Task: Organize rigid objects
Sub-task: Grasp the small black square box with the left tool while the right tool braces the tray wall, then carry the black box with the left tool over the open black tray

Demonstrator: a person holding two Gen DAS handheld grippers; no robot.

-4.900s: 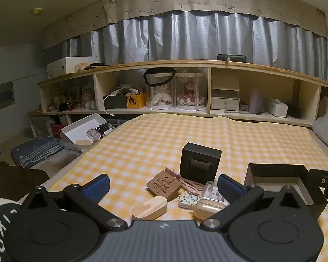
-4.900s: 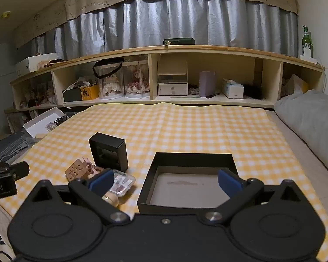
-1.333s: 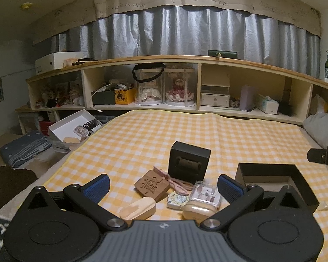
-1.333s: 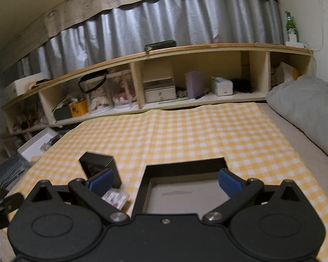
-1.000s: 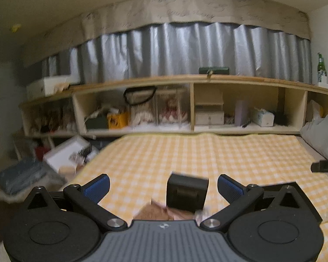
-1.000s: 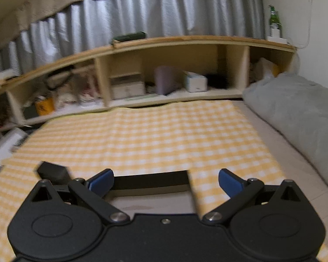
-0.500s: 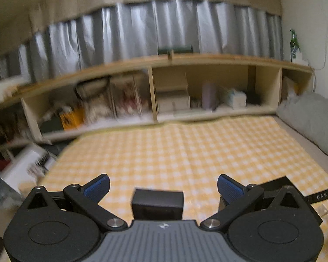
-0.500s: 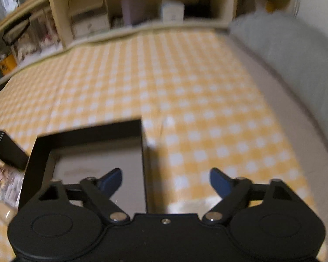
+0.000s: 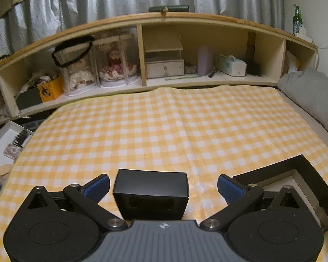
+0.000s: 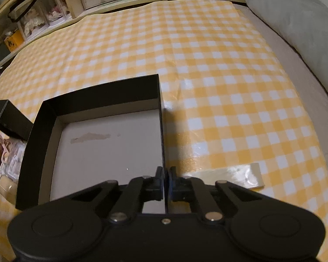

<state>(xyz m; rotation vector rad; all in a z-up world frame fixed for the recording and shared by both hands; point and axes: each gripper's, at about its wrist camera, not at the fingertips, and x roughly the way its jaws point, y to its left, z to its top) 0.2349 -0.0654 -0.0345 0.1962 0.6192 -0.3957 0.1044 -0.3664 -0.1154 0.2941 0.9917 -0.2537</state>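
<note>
A small black box stands on the yellow checked cloth. It sits between the blue pads of my left gripper, which is open, with a gap to each pad. A large open black box with a pale floor lies to its right. My right gripper points steeply down and is shut on the right wall of that open box near its front corner. In the right wrist view the small black box shows at the left edge, with several small trinkets below it.
A wooden shelf unit with dolls, drawers and a tissue box runs along the back. A grey pillow lies at the right. A white box sits off the cloth's left edge. A taped flap marks the cloth's front edge.
My right gripper tipped downward and its jaws closed onto the open box's right wall. My left gripper swung right and lower, bringing the small black box between its fingers.
</note>
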